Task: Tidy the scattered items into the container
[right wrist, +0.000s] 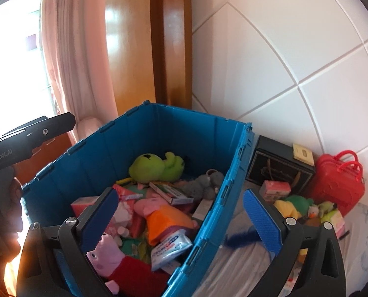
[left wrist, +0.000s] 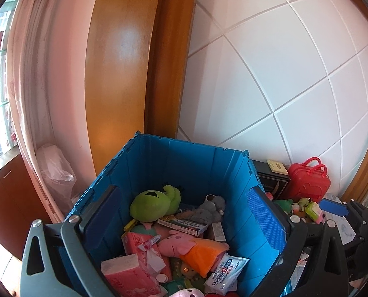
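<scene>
The right gripper [right wrist: 181,219] stood wide and empty, its left finger hanging inside the blue crate [right wrist: 92,146] and its right finger outside it, so the jaws straddled the crate's right wall. The left gripper [left wrist: 184,212] was likewise spread wide and held nothing, poised above the crate's contents: a green plush [left wrist: 154,204], a grey plush [left wrist: 208,210], a pink pig doll in an orange dress [left wrist: 191,247] and a wipes packet [left wrist: 227,273].

Loose items remained outside, just to the right of the crate on the pale cloth: a small pink box [right wrist: 275,189], a yellow-and-green plush [right wrist: 292,204], small figures [right wrist: 320,209], a red toy suitcase [right wrist: 337,180].

The likeliest trouble was the right gripper's left finger catching the crate wall if it swung toward that pile without lifting first. The heaped small toys also sat touching, so a wide grab could pinch two or knock one away.
</scene>
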Available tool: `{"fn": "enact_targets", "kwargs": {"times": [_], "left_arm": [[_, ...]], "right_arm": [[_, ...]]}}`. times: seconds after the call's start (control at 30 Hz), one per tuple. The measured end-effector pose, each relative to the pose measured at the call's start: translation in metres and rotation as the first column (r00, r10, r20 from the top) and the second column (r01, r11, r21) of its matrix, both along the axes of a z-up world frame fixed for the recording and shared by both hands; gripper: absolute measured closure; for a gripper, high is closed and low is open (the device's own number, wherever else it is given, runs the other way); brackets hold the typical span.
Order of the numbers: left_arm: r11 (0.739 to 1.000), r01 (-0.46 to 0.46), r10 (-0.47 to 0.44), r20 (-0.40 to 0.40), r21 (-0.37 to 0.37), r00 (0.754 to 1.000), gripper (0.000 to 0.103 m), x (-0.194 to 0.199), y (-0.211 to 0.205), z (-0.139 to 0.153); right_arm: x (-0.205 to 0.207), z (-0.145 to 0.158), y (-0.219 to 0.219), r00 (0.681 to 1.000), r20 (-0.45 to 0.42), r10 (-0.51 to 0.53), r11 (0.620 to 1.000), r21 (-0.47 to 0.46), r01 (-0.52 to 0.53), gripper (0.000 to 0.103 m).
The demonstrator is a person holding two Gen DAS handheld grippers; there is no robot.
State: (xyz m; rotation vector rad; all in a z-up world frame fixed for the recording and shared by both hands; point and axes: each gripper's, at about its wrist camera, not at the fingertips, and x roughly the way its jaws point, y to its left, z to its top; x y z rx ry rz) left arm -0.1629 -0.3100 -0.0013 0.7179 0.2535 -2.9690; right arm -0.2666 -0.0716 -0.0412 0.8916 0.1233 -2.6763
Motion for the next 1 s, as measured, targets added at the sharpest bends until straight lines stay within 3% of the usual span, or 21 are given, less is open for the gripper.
{"fn": "enact_targets", "kwargs": {"times": [0.4, 0.73, 1.0], "left_arm": [[0.999, 0.029, -0.028, 0.015, -0.028, 0.999, 0.0, 0.027, 0.069, 0.009], [0.988, 0.148, -0.146, 0.055, -0.037, 0.988, 0.0, 0.038, 0.17, 0.007], [0.967, 0.253, -0.25, 0.087, -0.036, 0.964, 0.0, 0.047, 0.254, 0.001]], "right_arm": [[0.041, -0.007, 0.062, 0.999, 0.02, -0.032, 0.999, -0.042, 0.033, 0.001], [0.087, -0.012, 0.158, 0.986, 0.04, -0.162, 0.985, -0.049, 0.164, 0.0], [0.127, -0.017, 0.238, 0.952, 0.064, -0.298, 0.954, 0.002, 0.299, 0.0]]}}
